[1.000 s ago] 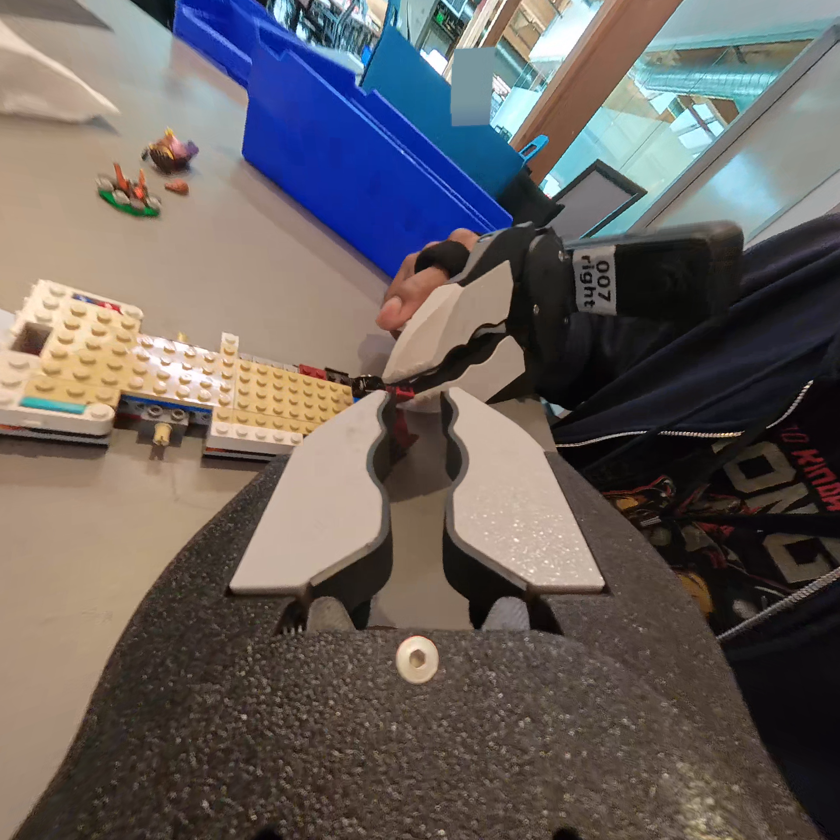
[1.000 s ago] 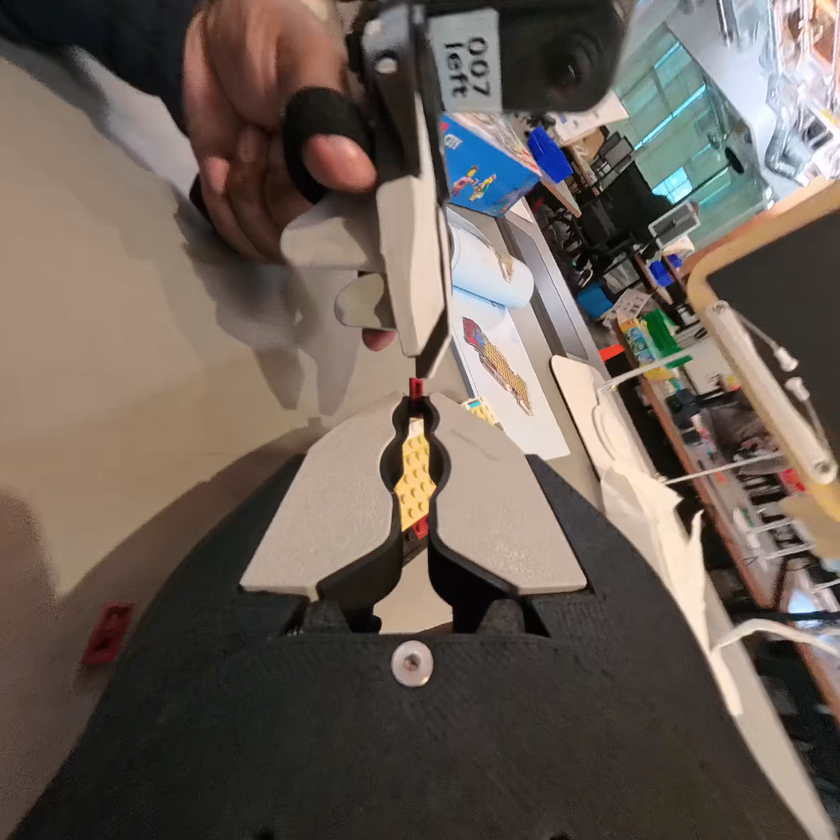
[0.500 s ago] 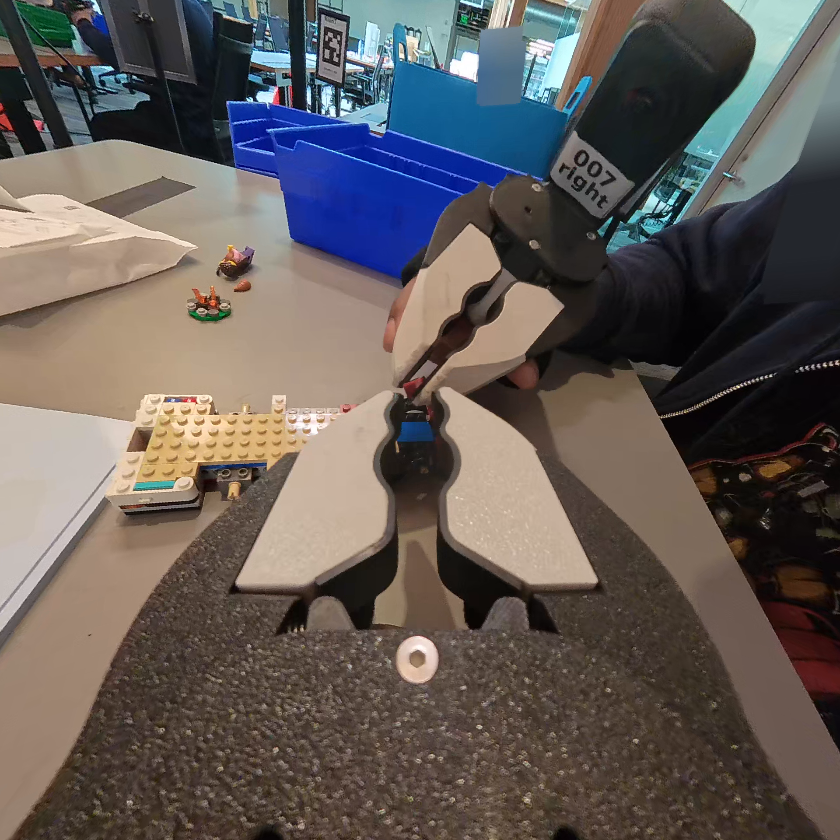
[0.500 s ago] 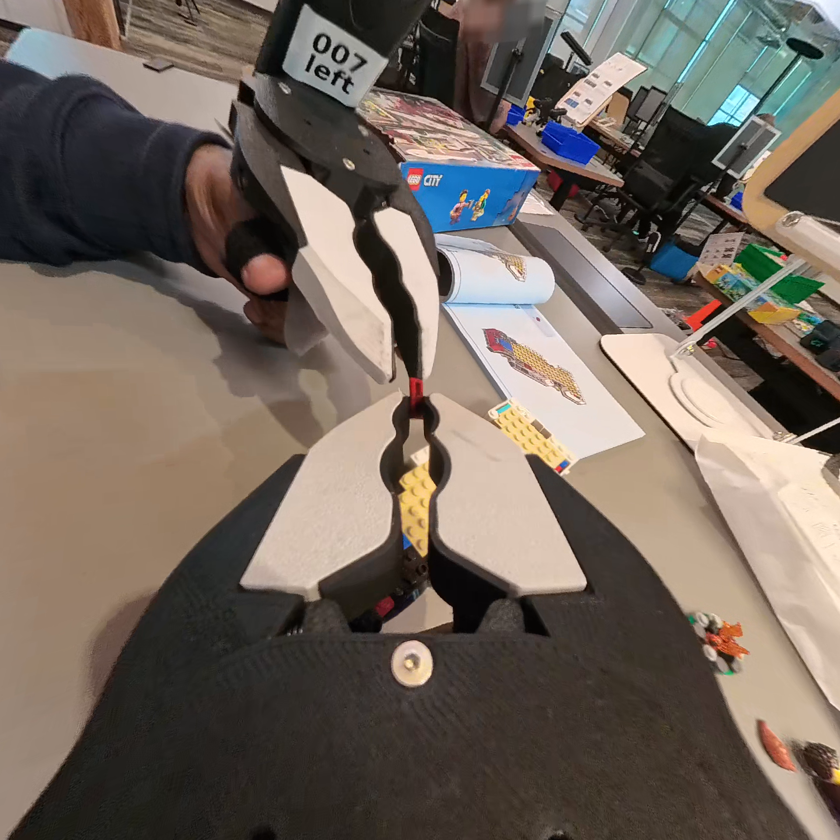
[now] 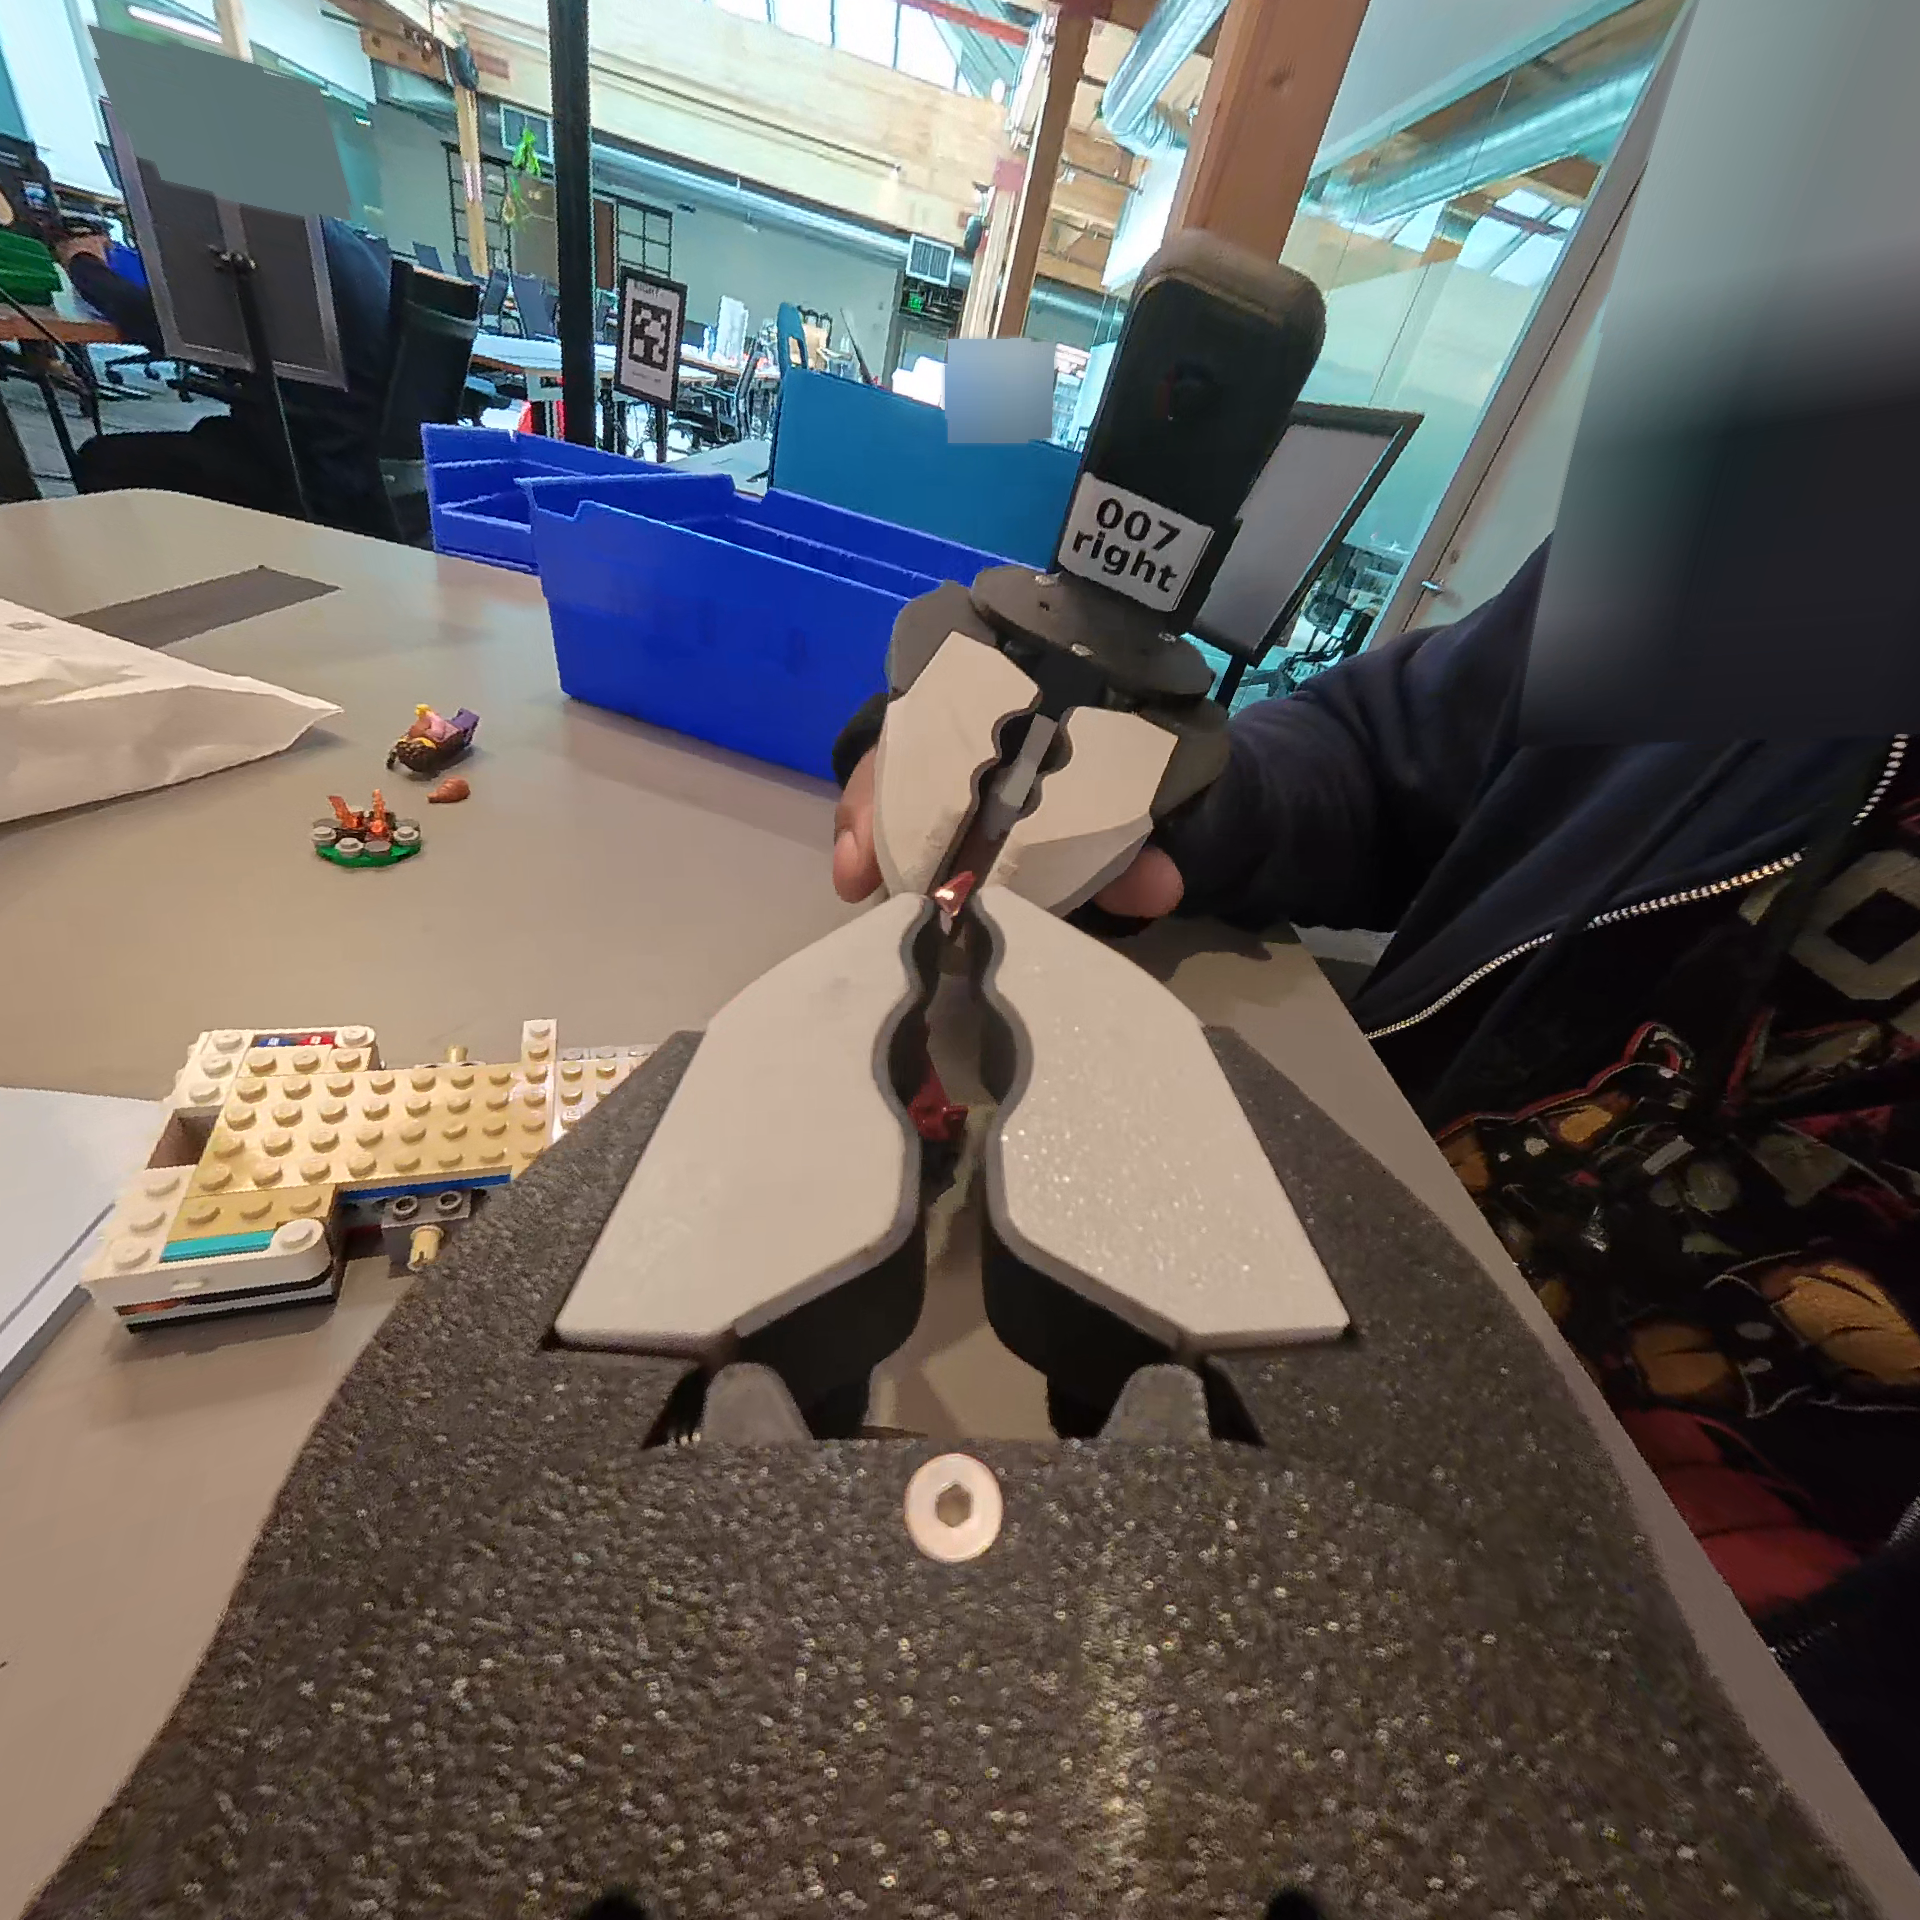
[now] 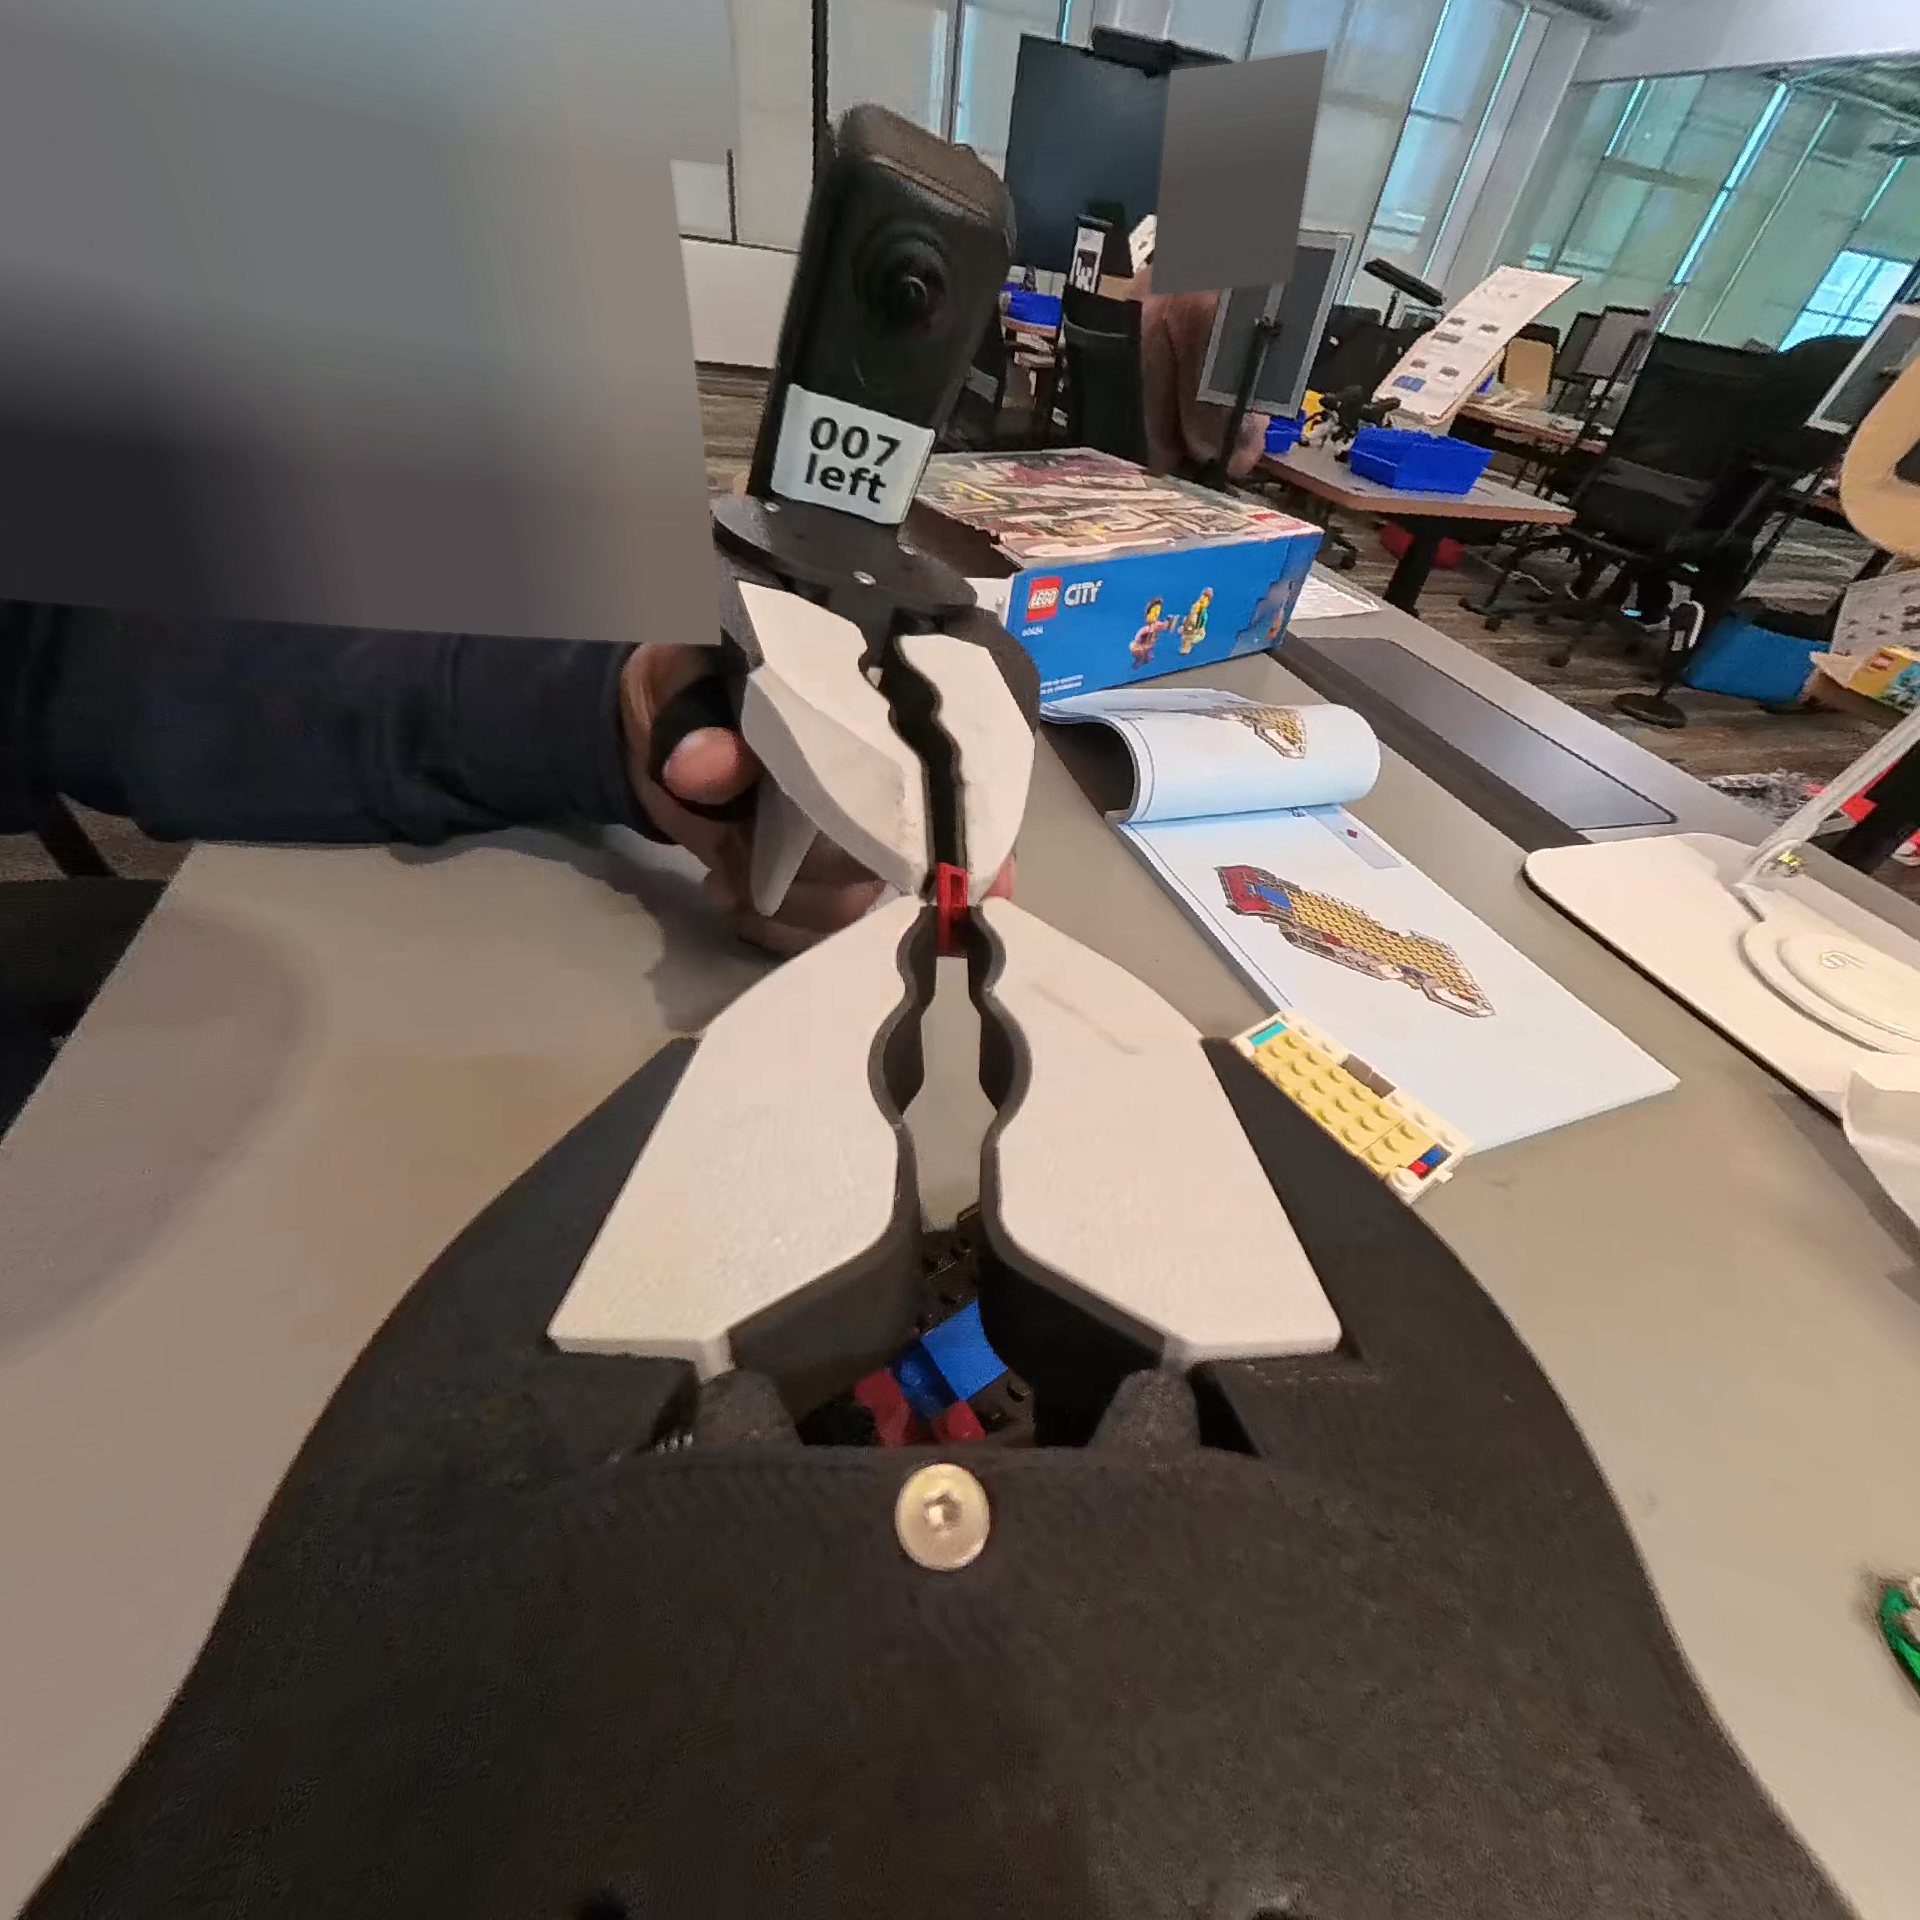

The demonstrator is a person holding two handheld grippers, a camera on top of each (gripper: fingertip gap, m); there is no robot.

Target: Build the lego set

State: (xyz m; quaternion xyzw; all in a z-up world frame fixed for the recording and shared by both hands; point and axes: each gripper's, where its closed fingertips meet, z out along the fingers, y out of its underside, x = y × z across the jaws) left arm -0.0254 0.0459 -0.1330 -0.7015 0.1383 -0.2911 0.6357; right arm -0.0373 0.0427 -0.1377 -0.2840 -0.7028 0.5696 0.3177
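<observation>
Pinching flat red brick (image 6: pixel 948 906) (glossy), matte hand-held grippers

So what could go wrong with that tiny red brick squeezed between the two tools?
The red brick is tiny and pinched only at the very tips of the right tool and left tool, so it might pop out. If it falls, it could bounce off the table or land among the brick model.
</observation>
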